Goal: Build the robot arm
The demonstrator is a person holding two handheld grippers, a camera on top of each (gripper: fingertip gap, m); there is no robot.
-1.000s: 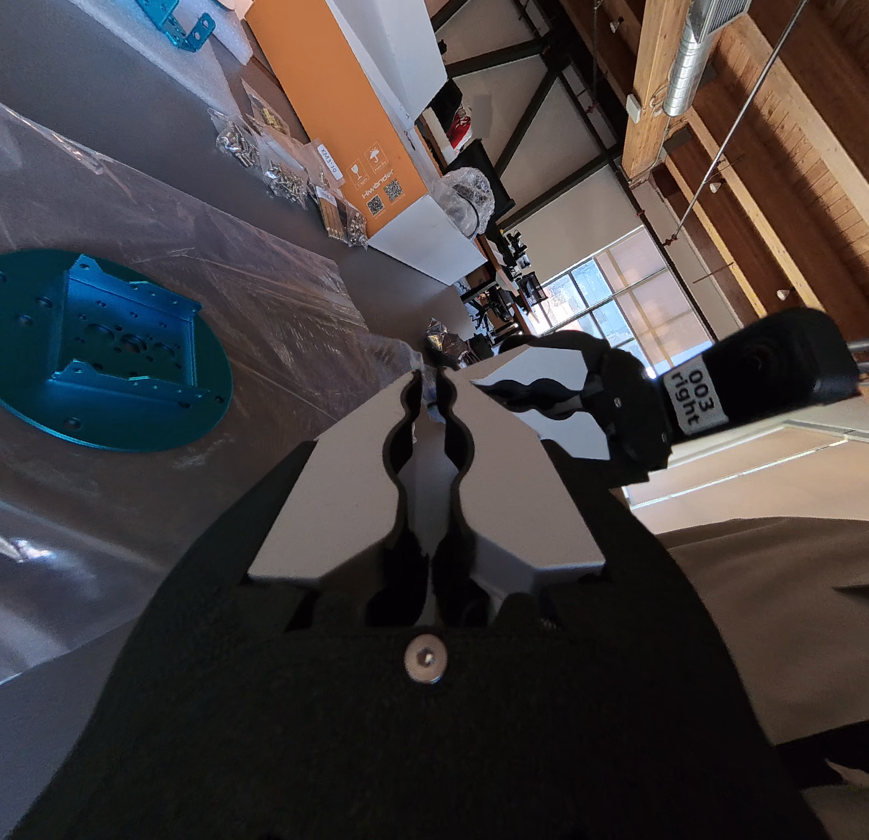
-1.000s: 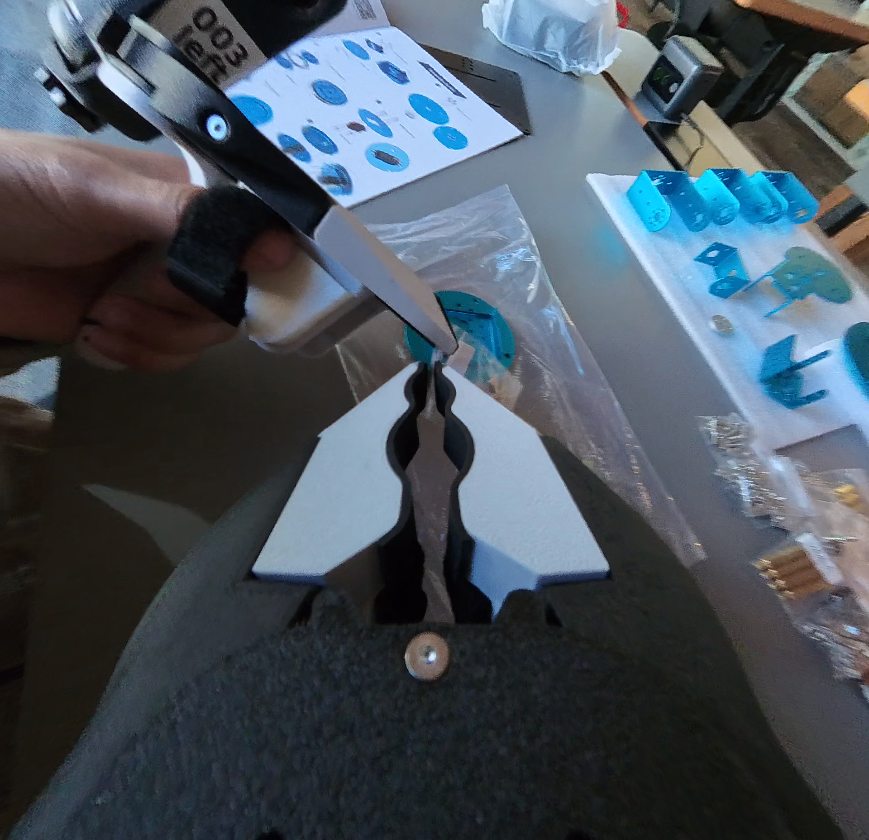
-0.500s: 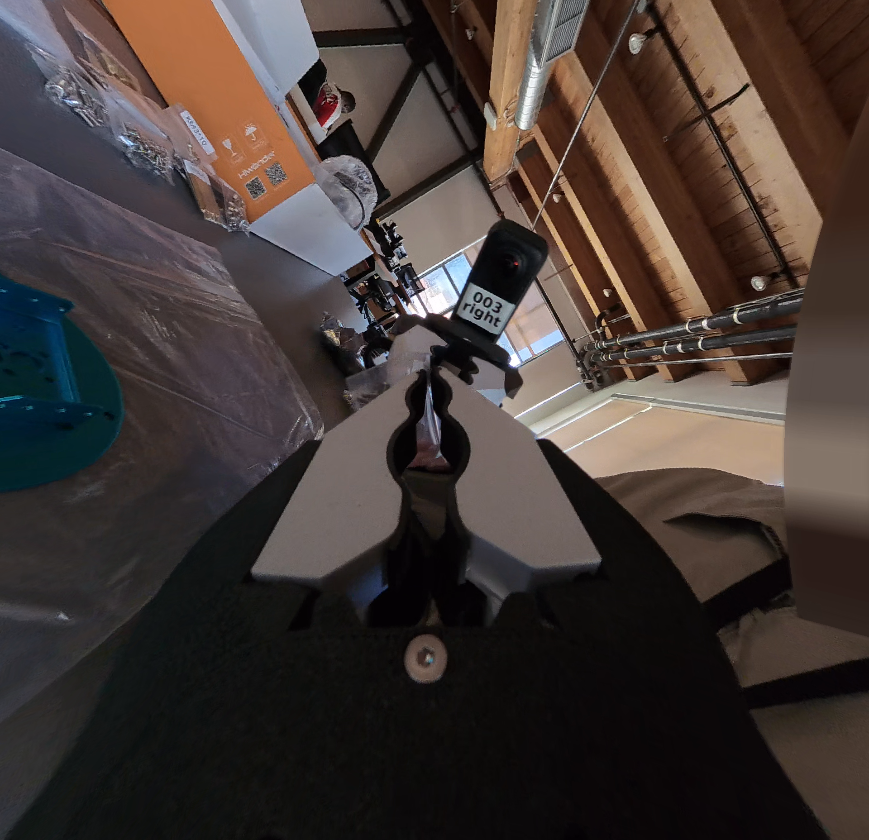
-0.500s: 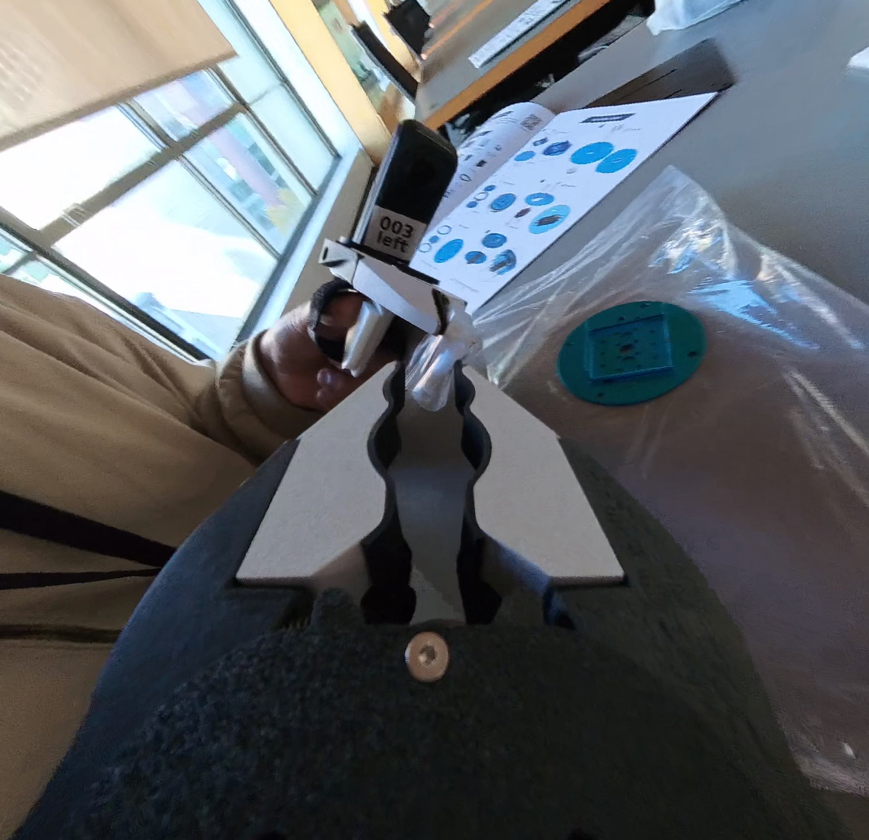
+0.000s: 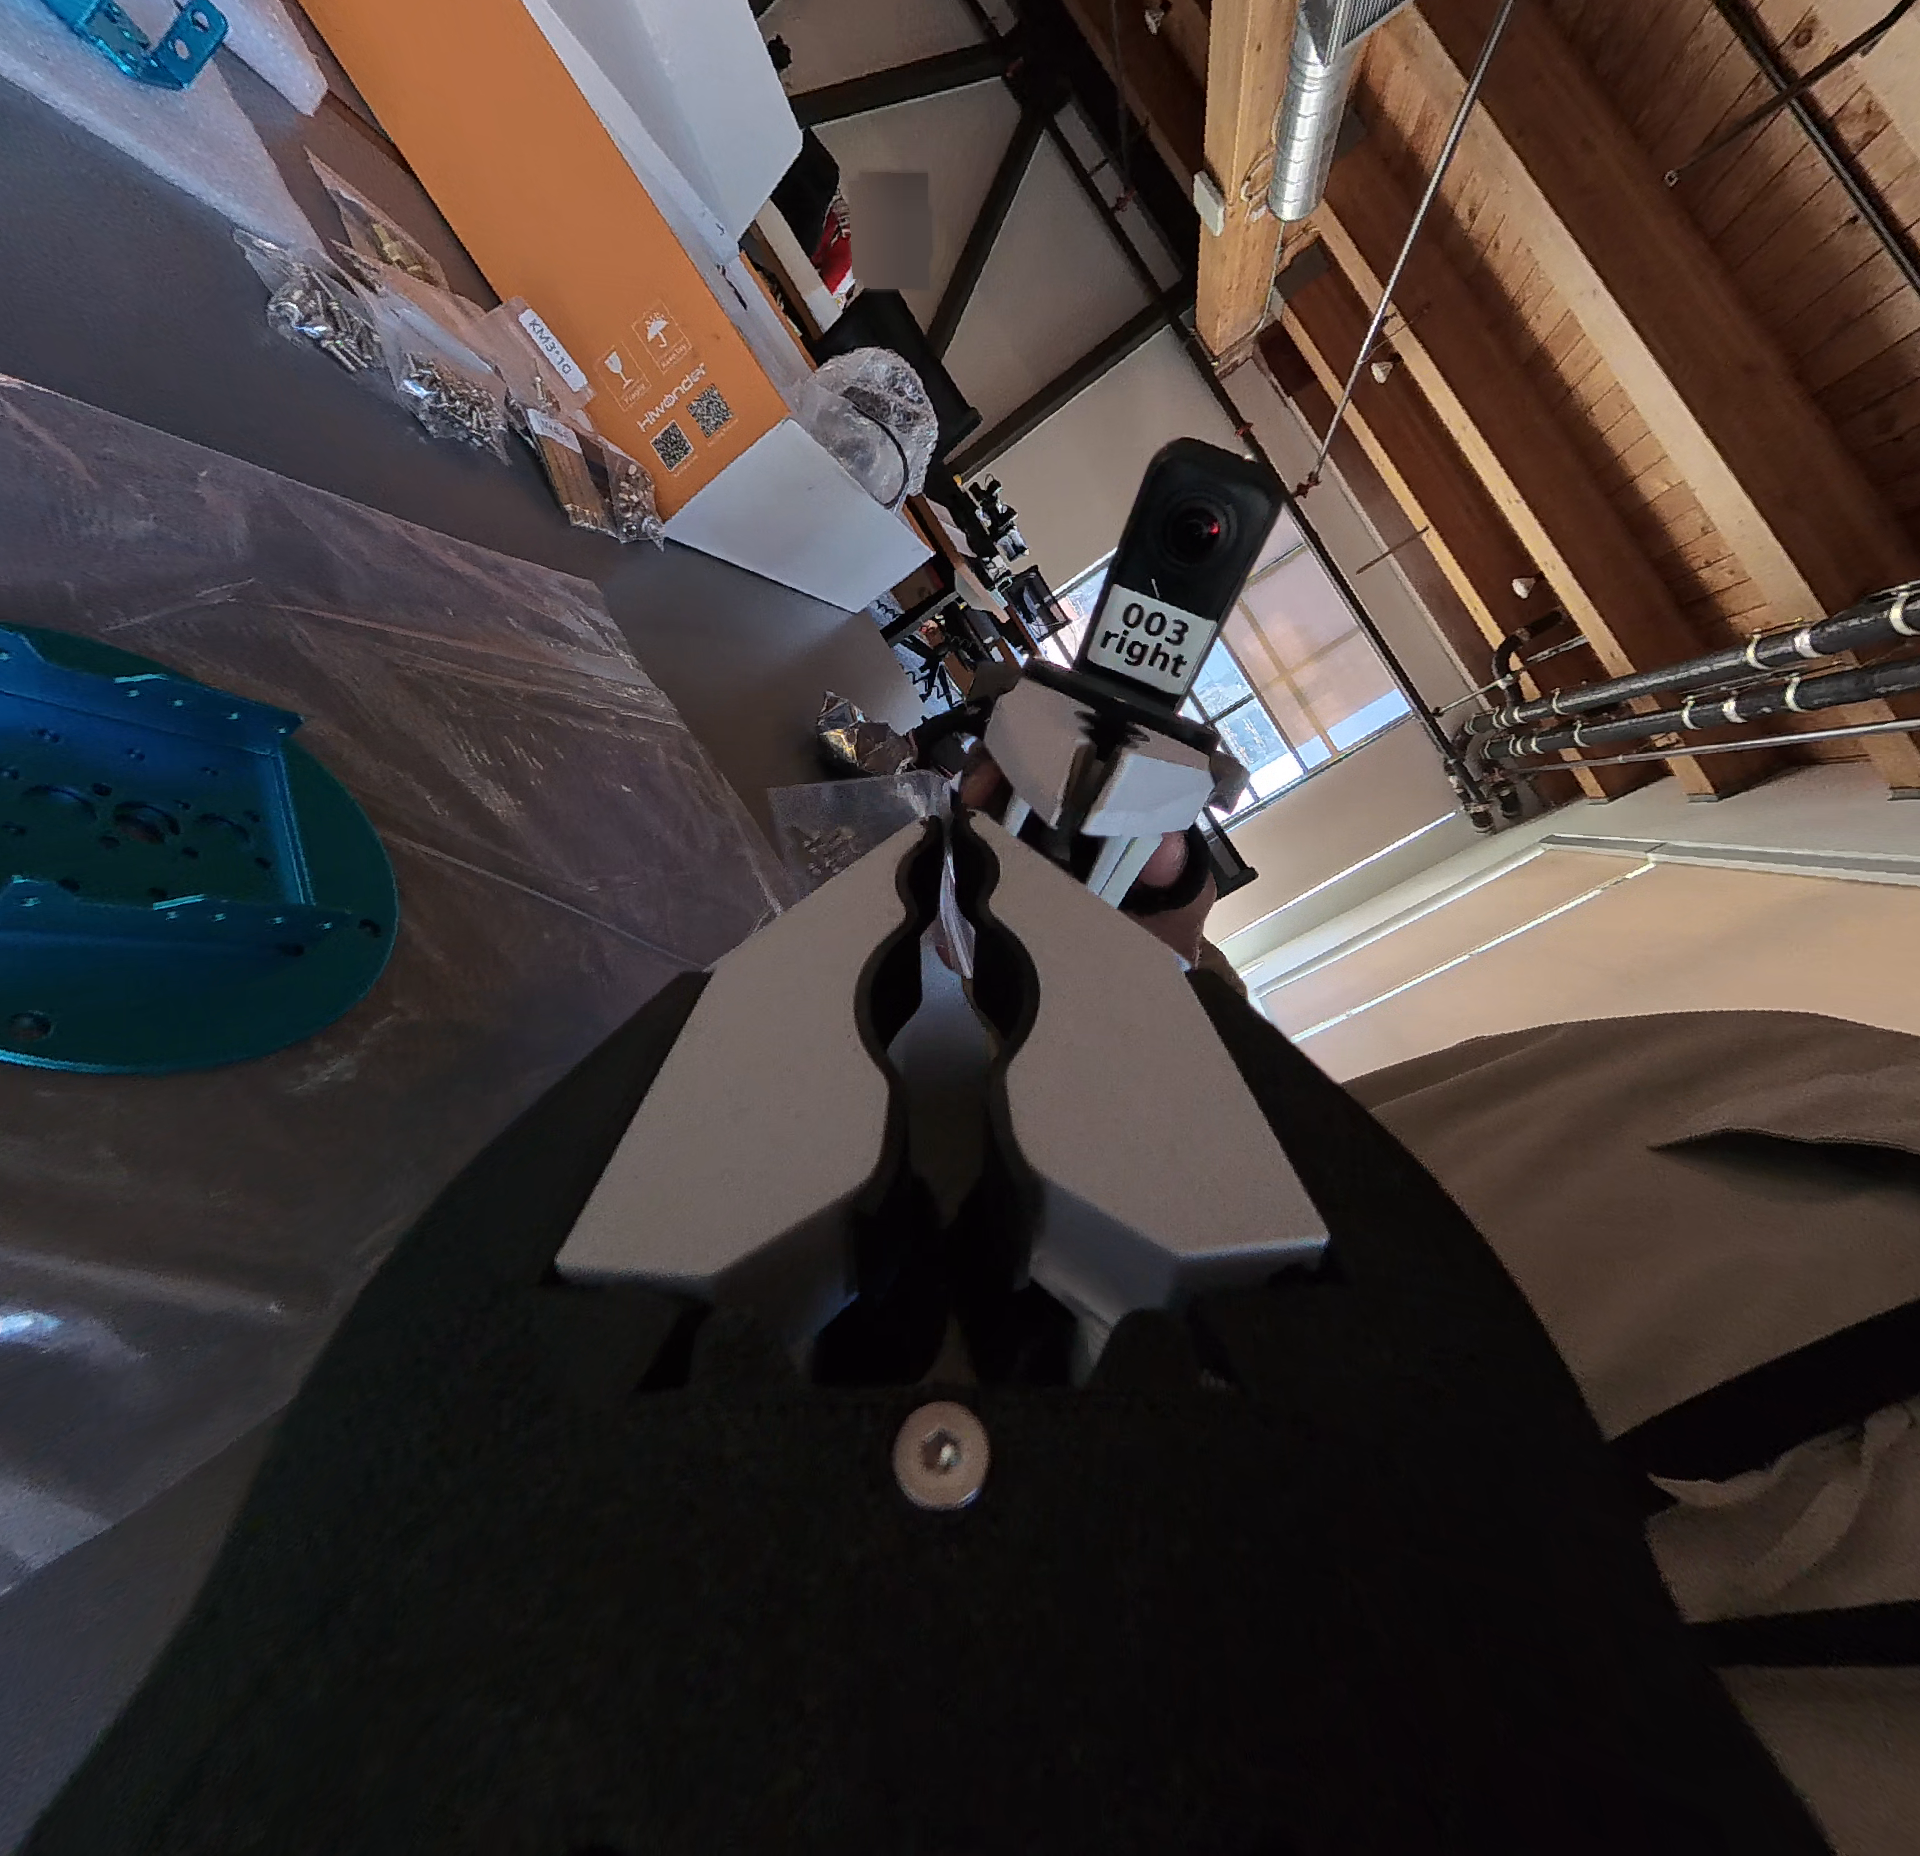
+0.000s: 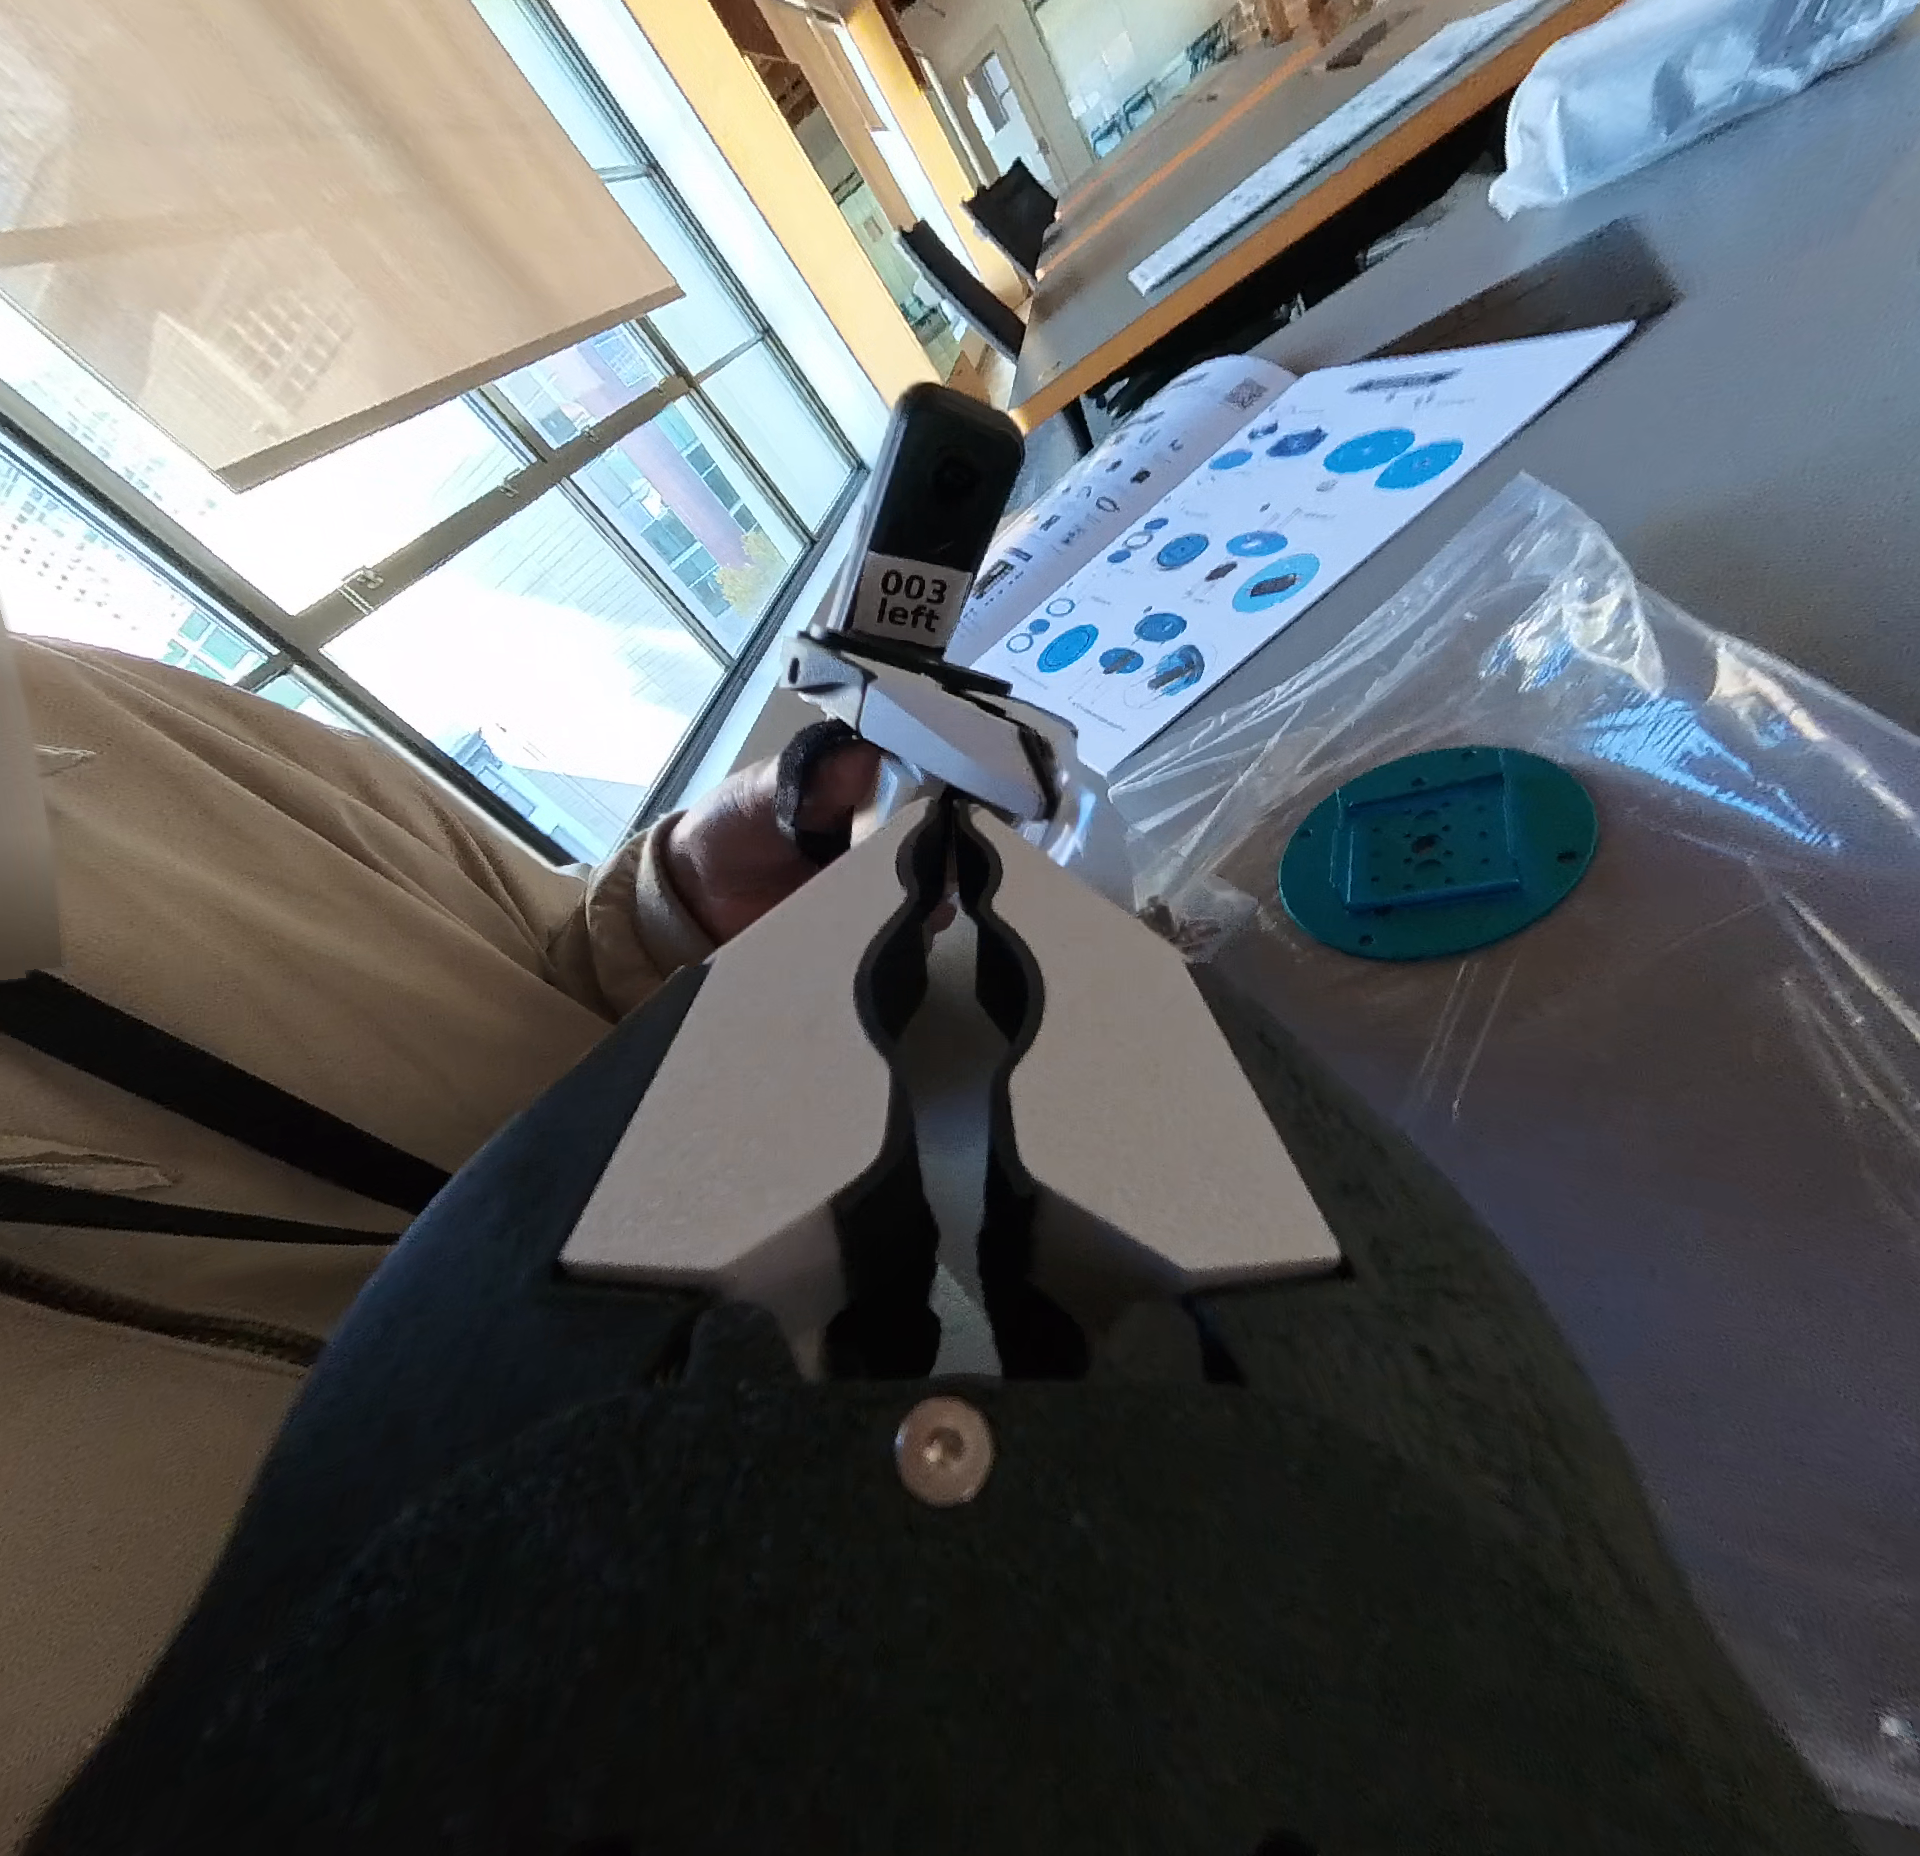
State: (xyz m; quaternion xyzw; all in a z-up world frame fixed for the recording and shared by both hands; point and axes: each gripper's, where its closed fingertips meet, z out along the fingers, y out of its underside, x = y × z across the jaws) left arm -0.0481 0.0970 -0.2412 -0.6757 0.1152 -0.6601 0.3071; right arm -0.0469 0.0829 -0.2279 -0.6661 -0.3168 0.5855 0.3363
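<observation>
My left gripper [image 5: 956, 832] and my right gripper [image 6: 951, 819] meet tip to tip in the air at the near edge of the grey table [image 6: 1787, 279]. Both are shut, pinching a small clear plastic packet [image 5: 951, 897] between them; little of it shows. The right gripper also shows in the left wrist view [image 5: 1091, 783], the left gripper in the right wrist view [image 6: 935, 741], with a hand on its grip. A round teal plate with a blue square bracket [image 5: 156, 850] lies on a large clear plastic bag [image 6: 1662, 726], beside the grippers; it also shows in the right wrist view [image 6: 1439, 850].
An orange and white box [image 5: 540, 196] stands at the back, with small bags of screws [image 5: 436, 383] before it. A blue bracket [image 5: 114, 9] lies on white foam. A printed parts sheet [image 6: 1299, 518] lies past the plastic bag. A beige sleeve [image 6: 312, 923] is close by. Less than 4 cm separates the two grippers' tips.
Both grippers have tipped up from the table and turned to face each other. They stay shut at the tips. The teal plate has not moved.
</observation>
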